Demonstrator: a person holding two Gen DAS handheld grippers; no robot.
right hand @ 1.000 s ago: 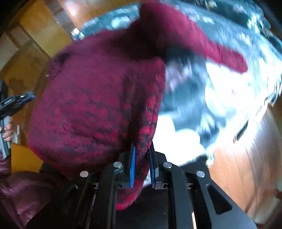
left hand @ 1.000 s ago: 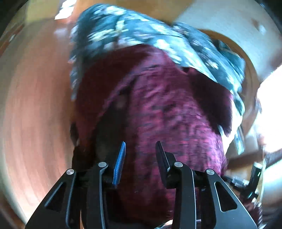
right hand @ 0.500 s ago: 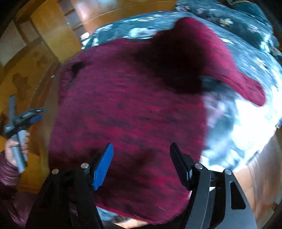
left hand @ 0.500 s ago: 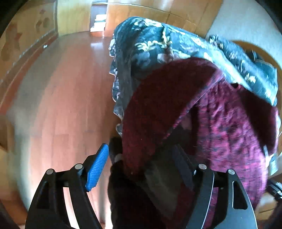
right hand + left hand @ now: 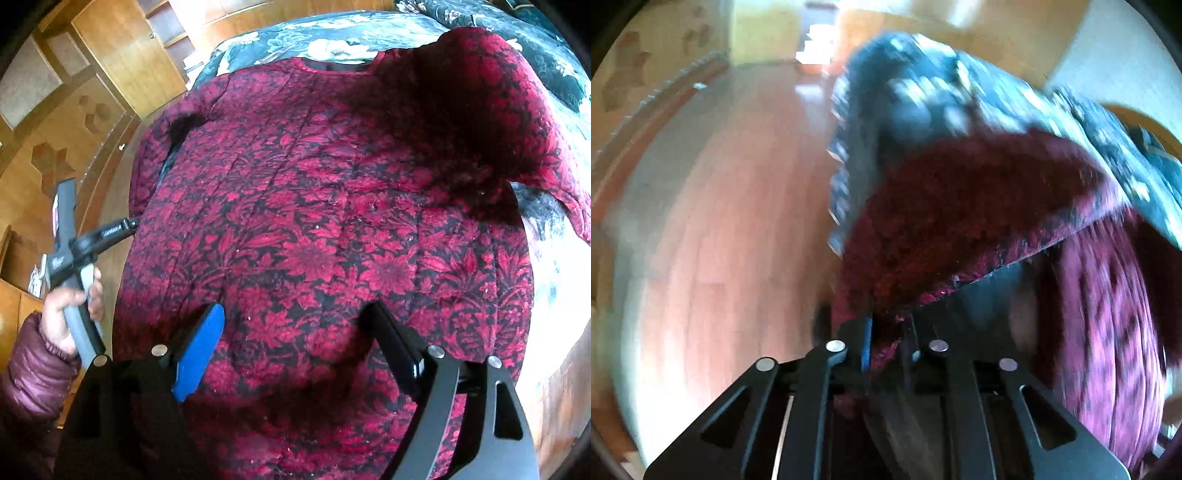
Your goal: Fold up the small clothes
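Home bedroom: floral bedspread [image 5: 332, 40], wooden wardrobe [image 5: 122, 48], wood floor [image 5: 713, 221].

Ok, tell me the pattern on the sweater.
The sweater is red with a black floral print, clearest in the right wrist view.

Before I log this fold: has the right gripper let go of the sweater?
Yes. The right gripper has just been opening; it hovers over the red sweater on the floral bedspread.

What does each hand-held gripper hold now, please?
Left hand-held gripper: closed on the edge of the red floral sweater.
Right hand-held gripper: open, holding nothing.
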